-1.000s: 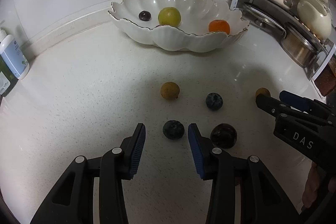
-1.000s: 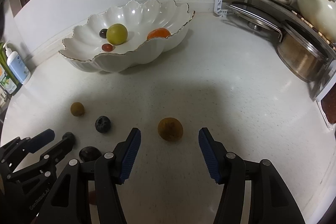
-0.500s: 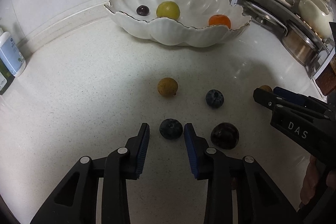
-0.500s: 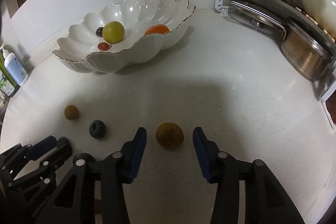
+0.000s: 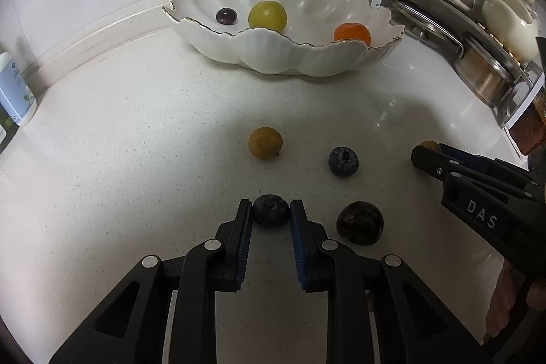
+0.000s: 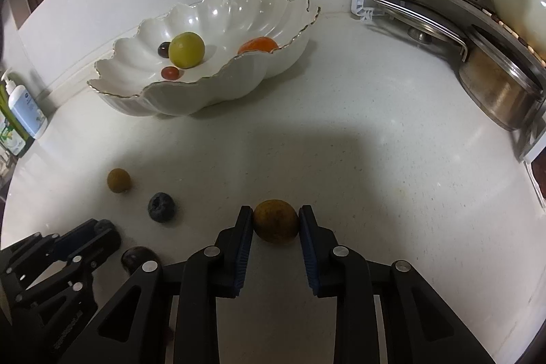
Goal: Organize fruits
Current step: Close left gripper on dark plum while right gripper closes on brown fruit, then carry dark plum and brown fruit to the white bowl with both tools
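My left gripper (image 5: pixel 271 214) is shut on a blueberry (image 5: pixel 270 211) on the white counter. My right gripper (image 6: pixel 275 222) is shut on a brown longan (image 6: pixel 275 220), also on the counter. Loose on the counter are another longan (image 5: pixel 265 143), a second blueberry (image 5: pixel 343 161) and a dark grape (image 5: pixel 359 222). The white scalloped bowl (image 5: pixel 286 53) at the back holds a yellow-green fruit (image 5: pixel 267 16), a dark grape (image 5: pixel 226 16), an orange fruit (image 5: pixel 352 34) and a small red fruit (image 6: pixel 170 73). The right gripper also shows in the left wrist view (image 5: pixel 426 156).
A metal rack with pots, lids and cream cookware (image 6: pixel 477 5) stands at the right. A white-and-blue bottle (image 5: pixel 15 91) stands at the left by the wall. The tiled wall runs behind the bowl.
Both grippers moved forward and closed: the left onto the blueberry, the right onto the longan. Both were open a second ago.
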`<state>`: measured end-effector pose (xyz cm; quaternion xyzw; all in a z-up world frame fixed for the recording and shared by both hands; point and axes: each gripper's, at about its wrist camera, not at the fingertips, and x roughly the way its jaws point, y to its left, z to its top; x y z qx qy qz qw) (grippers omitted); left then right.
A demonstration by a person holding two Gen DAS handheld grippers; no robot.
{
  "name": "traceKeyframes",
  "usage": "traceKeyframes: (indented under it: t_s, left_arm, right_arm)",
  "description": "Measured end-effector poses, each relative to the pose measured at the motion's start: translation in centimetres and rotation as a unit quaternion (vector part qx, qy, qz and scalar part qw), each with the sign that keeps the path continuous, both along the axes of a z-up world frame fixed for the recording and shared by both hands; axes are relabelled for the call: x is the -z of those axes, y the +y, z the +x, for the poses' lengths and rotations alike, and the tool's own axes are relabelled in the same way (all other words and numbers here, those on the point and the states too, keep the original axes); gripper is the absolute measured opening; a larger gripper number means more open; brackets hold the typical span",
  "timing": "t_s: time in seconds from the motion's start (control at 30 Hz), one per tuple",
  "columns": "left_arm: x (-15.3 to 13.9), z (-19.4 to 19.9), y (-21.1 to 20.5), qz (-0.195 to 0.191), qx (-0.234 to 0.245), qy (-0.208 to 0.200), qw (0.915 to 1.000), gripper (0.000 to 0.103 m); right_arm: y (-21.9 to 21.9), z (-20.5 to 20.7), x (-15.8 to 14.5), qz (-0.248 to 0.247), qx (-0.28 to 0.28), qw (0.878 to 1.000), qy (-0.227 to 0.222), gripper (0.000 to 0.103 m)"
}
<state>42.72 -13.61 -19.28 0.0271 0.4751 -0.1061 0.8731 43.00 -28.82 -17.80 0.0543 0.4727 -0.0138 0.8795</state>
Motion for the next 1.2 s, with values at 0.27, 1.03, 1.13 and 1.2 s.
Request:
traceKeyframes:
  t_s: [0.27, 1.03, 1.13, 1.2]
  left_arm:
    - [-1.5, -0.6, 0.3, -0.004, -0.001, -0.019, 0.9998, 0.023]
    - [-7.8, -4.1, 2.2, -0.027, 0.003, -0.094, 0.9952, 0.023]
    - [-8.7, -4.5, 2.5, -0.031, 0.004, -0.105, 0.994, 0.023]
    - [-9.2, -4.7, 2.7, -0.034, 0.004, -0.11, 0.9933, 0.023]
  right_arm:
    - [0.8, -1.1, -1.2, 0.009, -0.006, 1.0, -0.009, 0.028]
    - [2.9, -5.0, -7.2, 0.006, 0.003, 0.997, -0.077, 0.028]
    - [3.2, -5.4, -8.0, 0.007, 0.002, 0.996, -0.087, 0.028]
    - [3.4, -5.7, -8.6, 0.007, 0.002, 0.996, -0.094, 0.028]
